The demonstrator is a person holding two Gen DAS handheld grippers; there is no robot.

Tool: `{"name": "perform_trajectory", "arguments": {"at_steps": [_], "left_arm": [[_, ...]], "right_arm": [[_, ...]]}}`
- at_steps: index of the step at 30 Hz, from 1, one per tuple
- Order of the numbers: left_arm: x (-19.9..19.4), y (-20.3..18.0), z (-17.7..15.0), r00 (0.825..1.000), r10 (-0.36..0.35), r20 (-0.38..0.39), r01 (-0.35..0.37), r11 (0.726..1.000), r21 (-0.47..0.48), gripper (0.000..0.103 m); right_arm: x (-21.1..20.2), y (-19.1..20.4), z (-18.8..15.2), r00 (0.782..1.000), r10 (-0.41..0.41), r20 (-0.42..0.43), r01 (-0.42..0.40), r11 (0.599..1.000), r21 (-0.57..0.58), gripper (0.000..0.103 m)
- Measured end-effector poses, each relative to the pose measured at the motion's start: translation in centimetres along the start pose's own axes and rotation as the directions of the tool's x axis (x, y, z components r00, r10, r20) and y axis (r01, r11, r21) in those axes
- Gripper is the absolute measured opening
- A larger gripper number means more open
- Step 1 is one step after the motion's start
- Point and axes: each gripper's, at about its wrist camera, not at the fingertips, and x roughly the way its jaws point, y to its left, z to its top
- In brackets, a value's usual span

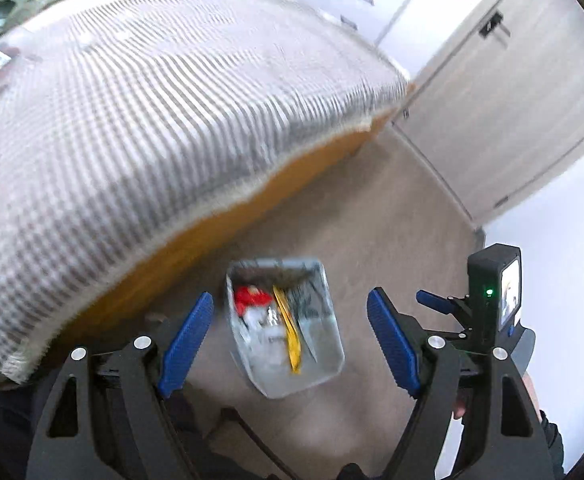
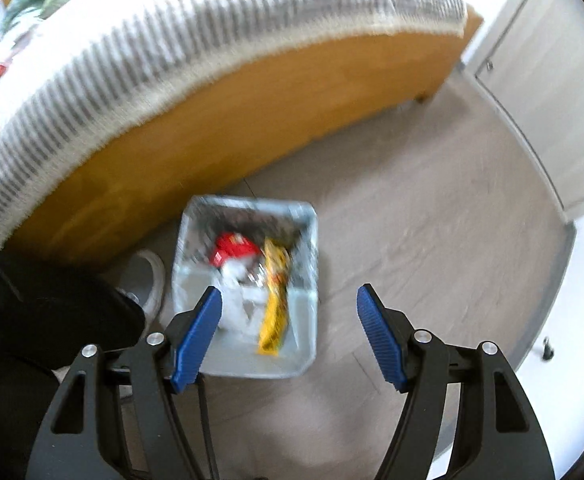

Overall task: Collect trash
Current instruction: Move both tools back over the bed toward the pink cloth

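Trash fills a pale bin [image 1: 324, 364] standing on the grey floor [image 1: 392, 208], and both cameras look down on it through motion blur. Left of the left gripper [image 1: 290, 340] rises the bed, its striped blanket [image 1: 132, 120] hanging over an orange wooden side board [image 1: 212, 220]. Straight ahead, between this gripper's spread blue fingers [image 1: 188, 336], sits the bin, holding a red wrapper [image 1: 250, 298], white crumpled pieces [image 1: 268, 332] and a yellow packet [image 1: 288, 332]. The jaws hold nothing. To its right, the other hand-held tool shows, and beyond it a pale cabinet door [image 1: 512, 100].

The right gripper [image 2: 290, 332] also stands wide apart and empty. To its left lie a dark trouser leg [image 2: 32, 320] and a white shoe [image 2: 152, 276]. Ahead and slightly left, the bin [image 2: 304, 360] shows partly behind the left finger [image 2: 196, 336], with the red wrapper [image 2: 234, 246] and yellow packet [image 2: 276, 300] inside. Bare floor [image 2: 432, 220] lies to the right.
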Motion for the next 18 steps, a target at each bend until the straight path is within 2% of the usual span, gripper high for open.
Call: {"name": "perform_trajectory", "arguments": {"at_steps": [5, 9, 12, 16, 18], "left_arm": [[-4.1, 3.7, 1.4, 0.993, 0.062, 0.102, -0.059, 0.998, -0.031, 0.079], [-7.1, 8.8, 2.5, 0.971, 0.153, 0.186, -0.137, 0.986, -0.096, 0.08], [-8.7, 13.8, 3.2, 0.944, 0.242, 0.223, -0.201, 0.961, -0.191, 0.08], [-10.6, 21.0, 3.0, 0.926, 0.303, 0.223, -0.228, 0.924, -0.308, 0.08], [-11.4, 23.9, 2.5, 0.91, 0.335, 0.245, -0.239, 0.906, -0.35, 0.08]], "right_arm": [[-2.8, 3.4, 3.8, 0.995, 0.03, 0.09, -0.026, 0.999, -0.045, 0.067], [-4.3, 7.1, 6.8, 0.986, 0.074, 0.149, -0.063, 0.995, -0.076, 0.067], [-4.9, 10.5, 9.0, 0.978, 0.114, 0.176, -0.095, 0.989, -0.114, 0.067], [-5.0, 16.0, 11.2, 0.964, 0.181, 0.197, -0.14, 0.969, -0.205, 0.067], [-4.8, 19.3, 12.3, 0.957, 0.214, 0.197, -0.159, 0.952, -0.261, 0.067]]}}
